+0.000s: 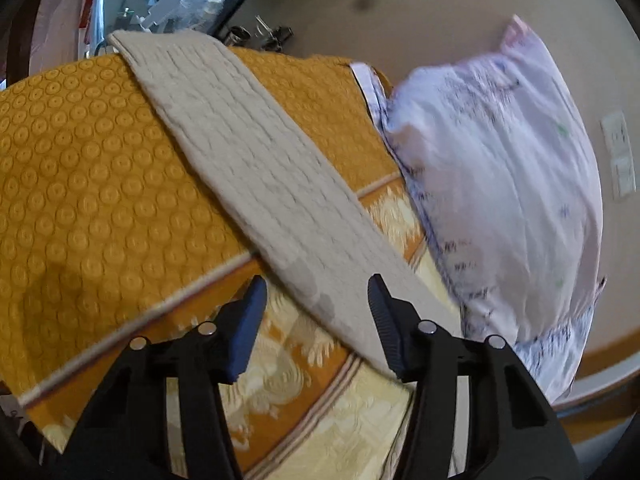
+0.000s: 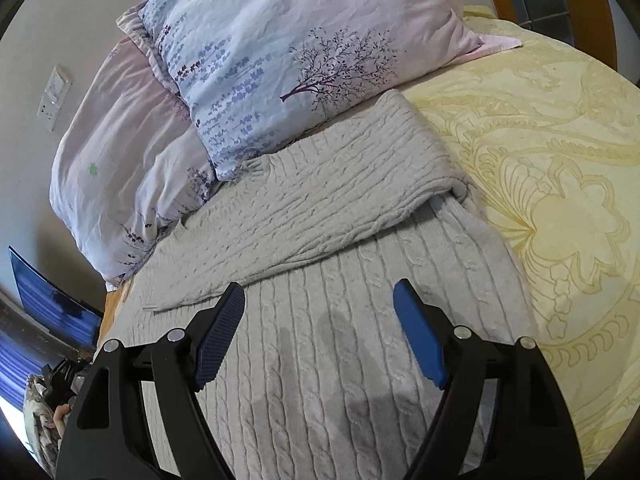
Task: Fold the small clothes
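Grey knit sweater (image 2: pixel 320 240) edge lies between spread right gripper (image 2: pixel 320 320) fingers.

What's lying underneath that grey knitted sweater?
The grey cable-knit sweater lies on a yellow patterned bedspread, with its far edge against a floral pillow. Whatever sits directly beneath the knit is covered.

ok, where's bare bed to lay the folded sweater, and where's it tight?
Free: yellow bedspread right of the grey cable-knit sweater, running up to the upper pillow. Also bare orange blanket left of the sweater. Crowded: sweater's folded sleeve butts against both pillows. Both grippers, left and right, open.
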`<action>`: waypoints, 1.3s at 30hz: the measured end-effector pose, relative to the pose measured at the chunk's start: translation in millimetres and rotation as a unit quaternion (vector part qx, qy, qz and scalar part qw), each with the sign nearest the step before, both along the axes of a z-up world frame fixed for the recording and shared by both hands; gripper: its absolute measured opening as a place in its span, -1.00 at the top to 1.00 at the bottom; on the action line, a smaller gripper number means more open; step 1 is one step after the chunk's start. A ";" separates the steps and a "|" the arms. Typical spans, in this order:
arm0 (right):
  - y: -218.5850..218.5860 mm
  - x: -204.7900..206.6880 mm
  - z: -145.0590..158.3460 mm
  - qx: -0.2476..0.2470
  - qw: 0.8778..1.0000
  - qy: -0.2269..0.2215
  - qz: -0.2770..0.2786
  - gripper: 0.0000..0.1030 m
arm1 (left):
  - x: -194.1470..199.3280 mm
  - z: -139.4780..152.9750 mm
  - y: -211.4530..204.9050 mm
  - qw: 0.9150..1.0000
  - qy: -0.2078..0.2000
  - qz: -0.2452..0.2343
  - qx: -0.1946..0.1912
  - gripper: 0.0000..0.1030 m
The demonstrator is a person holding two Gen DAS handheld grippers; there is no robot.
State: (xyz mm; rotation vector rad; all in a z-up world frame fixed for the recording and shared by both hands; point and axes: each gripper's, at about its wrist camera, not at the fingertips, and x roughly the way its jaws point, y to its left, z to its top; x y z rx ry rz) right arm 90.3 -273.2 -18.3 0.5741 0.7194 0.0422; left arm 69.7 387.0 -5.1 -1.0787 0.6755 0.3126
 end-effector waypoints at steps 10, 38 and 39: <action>0.4 -0.9 -2.1 0.000 1.000 0.003 0.005 -0.52 | 1.3 -11.3 30.6 0.997 -0.030 0.041 -0.062 0.85; 10.7 -11.2 9.0 -0.005 0.999 -0.017 0.032 -0.52 | 135.9 75.0 -291.6 0.929 -0.183 -0.312 -0.081 0.87; 12.9 -11.5 11.0 -0.009 0.999 -0.016 0.036 -0.52 | 140.7 62.1 -313.5 0.929 -0.150 -0.331 -0.074 0.86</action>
